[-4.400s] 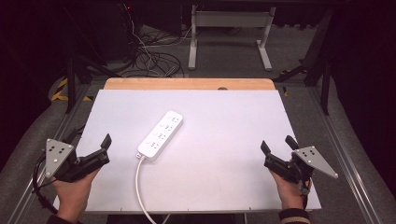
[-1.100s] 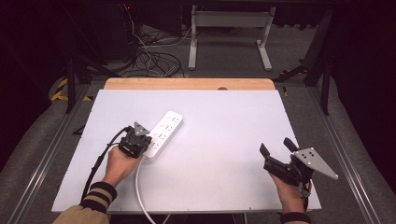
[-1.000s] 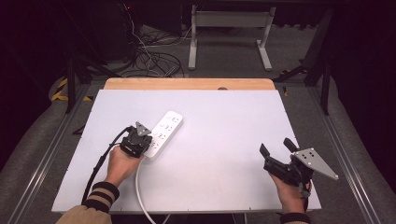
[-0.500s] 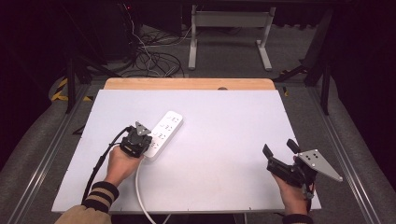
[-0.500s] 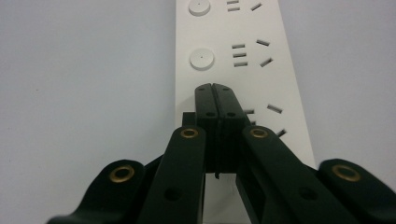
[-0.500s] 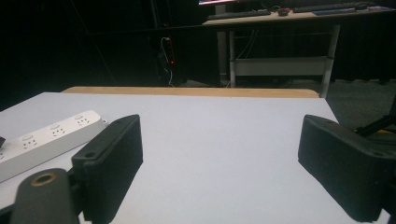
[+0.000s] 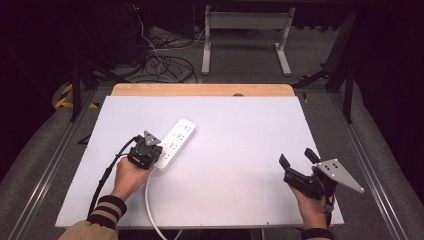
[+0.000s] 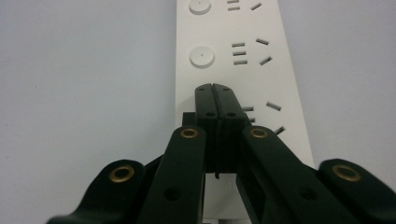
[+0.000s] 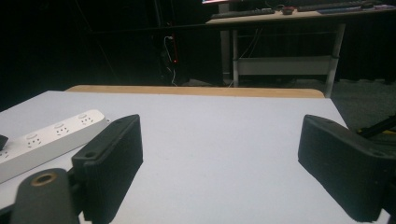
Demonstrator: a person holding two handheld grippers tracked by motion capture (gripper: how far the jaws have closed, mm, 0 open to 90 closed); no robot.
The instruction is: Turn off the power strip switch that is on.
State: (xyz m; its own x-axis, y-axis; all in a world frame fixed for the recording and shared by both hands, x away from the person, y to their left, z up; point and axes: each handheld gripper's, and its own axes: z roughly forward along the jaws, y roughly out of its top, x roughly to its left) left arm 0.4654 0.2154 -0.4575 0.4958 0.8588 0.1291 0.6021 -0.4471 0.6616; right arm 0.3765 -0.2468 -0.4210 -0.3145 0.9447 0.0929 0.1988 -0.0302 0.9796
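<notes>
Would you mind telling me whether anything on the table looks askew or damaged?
Nothing looks damaged. The white power strip lies diagonally across the table, and its cord trails off the near edge. The shut left gripper is over the strip.

The power strip (image 7: 174, 143) is white with grey slots – both grippers are black. The bench (image 7: 240, 130) is pale grey, its far edge light wood.
</notes>
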